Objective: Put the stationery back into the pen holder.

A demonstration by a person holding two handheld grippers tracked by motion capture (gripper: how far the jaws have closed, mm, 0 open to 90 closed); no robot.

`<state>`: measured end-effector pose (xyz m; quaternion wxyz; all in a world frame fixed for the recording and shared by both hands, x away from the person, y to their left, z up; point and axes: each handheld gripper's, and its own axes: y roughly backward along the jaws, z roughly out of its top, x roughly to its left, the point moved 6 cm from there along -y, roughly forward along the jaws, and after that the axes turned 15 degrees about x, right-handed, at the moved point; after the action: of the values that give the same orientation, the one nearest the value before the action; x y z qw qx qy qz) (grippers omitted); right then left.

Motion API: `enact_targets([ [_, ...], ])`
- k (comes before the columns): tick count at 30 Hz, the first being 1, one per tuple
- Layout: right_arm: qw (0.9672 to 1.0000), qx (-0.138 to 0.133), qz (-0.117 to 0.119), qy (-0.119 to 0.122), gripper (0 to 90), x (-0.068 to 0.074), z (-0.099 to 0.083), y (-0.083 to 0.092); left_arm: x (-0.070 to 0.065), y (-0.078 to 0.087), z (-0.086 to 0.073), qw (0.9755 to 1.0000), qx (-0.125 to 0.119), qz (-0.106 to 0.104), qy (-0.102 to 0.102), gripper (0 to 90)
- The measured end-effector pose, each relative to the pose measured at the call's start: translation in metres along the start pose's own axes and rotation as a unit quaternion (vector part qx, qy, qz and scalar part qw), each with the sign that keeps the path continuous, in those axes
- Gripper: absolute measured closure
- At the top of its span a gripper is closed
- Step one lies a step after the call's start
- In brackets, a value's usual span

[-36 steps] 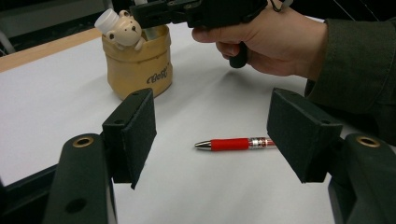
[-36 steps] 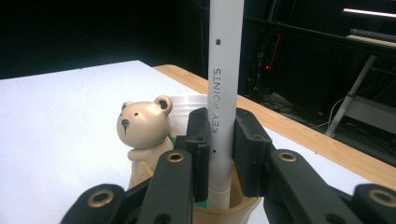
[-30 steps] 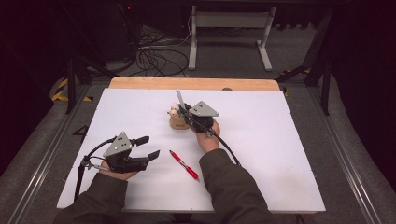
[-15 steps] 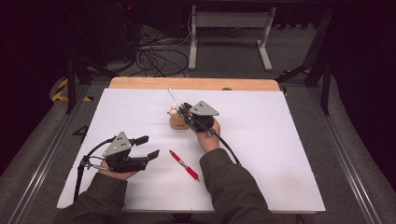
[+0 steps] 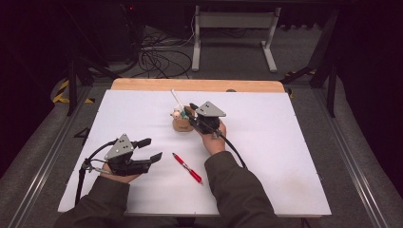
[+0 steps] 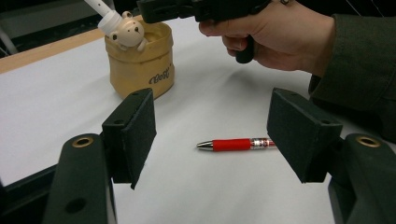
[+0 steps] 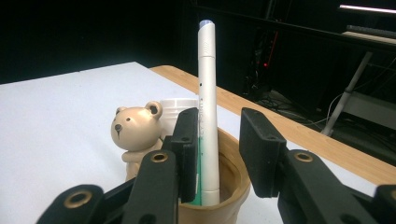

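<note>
A tan cup [image 5: 182, 125] with a small bear figure [image 7: 135, 129] on its rim stands mid-table. A white pen [image 7: 207, 102] stands upright inside it, leaning on the rim [image 5: 176, 98]. My right gripper [image 5: 189, 110] hovers at the cup with the pen between its jaws. Those jaws have just been opening: the pen rests near one pad and a gap shows at the other, so it is open. My left gripper [image 5: 152, 148] lies low at the near left, open and empty. A red pen [image 6: 236, 144] lies flat on the white sheet just ahead of it [image 5: 187, 167].
The white sheet [image 5: 285, 156] covers a wooden table whose bare edge [image 5: 142, 84] runs along the back. Dark floor, cables and a metal stand lie beyond. The right forearm crosses the sheet's near middle.
The white pen's top has swung left from its earlier lean and now stands in the cup. The right jaws have parted from it. The left gripper has kept still.
</note>
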<state>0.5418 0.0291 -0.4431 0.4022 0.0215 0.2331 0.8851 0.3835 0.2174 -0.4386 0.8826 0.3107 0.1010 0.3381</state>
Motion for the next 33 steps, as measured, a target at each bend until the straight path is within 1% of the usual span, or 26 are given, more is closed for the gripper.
enact_targets([
  [5,1.0,-0.002,0.001,-0.001,68.8,0.001,0.001,0.0,0.0,0.0,0.0,1.0,-0.001,0.0,-0.001,33.5],
  [9,1.0,0.002,0.005,-0.004,68.7,0.002,0.001,0.002,0.0,0.001,0.0,1.0,-0.001,-0.002,0.004,33.5],
  [14,0.9996,0.017,0.021,-0.008,63.6,0.005,0.0,0.01,0.0,0.001,-0.001,1.0,0.0,-0.001,0.003,33.5],
  [15,0.9996,0.02,0.02,-0.005,62.9,0.006,0.0,0.012,0.0,0.001,-0.001,1.0,0.0,0.001,0.002,33.5],
  [17,0.9995,0.02,0.024,-0.004,61.1,0.007,-0.001,0.016,0.0,0.001,0.0,1.0,0.0,0.0,0.003,33.5],
  [20,0.9994,0.023,0.025,-0.004,57.9,0.008,-0.002,0.021,-0.001,0.0,0.0,1.0,0.0,0.001,-0.001,33.4],
  [22,0.9991,0.027,0.032,-0.009,54.1,0.009,-0.003,0.024,-0.001,0.0,0.0,1.0,0.0,0.002,-0.001,33.4],
  [23,0.9988,0.029,0.037,-0.013,53.7,0.01,-0.003,0.025,0.0,0.0,0.0,1.0,-0.001,0.003,0.0,33.4],
  [27,0.9979,0.034,0.055,-0.004,51.1,0.018,-0.006,0.036,0.0,0.001,0.0,1.0,-0.003,0.003,0.004,33.4],
  [30,0.997,0.038,0.067,-0.004,49.3,0.022,-0.01,0.043,-0.001,0.0,0.0,1.0,-0.003,0.004,0.001,33.4],
  [33,0.9956,0.05,0.078,-0.005,45.6,0.026,-0.013,0.048,-0.002,0.0,0.001,1.0,-0.002,0.004,0.0,33.1],
])
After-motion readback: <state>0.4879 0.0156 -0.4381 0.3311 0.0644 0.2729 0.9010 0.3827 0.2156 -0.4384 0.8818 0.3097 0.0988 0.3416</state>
